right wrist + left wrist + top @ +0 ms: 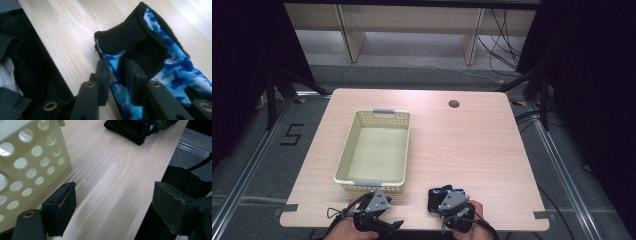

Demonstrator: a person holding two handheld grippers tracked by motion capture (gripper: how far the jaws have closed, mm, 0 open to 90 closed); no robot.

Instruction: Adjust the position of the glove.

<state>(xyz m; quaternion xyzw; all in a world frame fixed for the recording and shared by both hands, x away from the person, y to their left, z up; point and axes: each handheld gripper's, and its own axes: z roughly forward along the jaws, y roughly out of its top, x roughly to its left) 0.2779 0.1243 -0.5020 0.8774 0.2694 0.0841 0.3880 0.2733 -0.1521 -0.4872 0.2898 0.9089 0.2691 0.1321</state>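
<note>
Barely started imo: right gripper (pixel 116 75) is pinched on the blue camo glove's (pixel 175 72) edge just right of the empty perforated basket (pixel 343 160), left gripper (pixel 113 207) gaping wide beside it.

Right gripper (pixel 117 75) pinching a blue camouflage glove (pixel 160 60) on a wooden table (pixel 65 32).

The two black jaws stand nearly closed on the glove's cuff edge, blue-patterned fabric caught between them. The glove has black trim and a black strap folded across its top. It lies close to the table's edge, where dark clothing (pixel 17 62) shows beyond.
</note>
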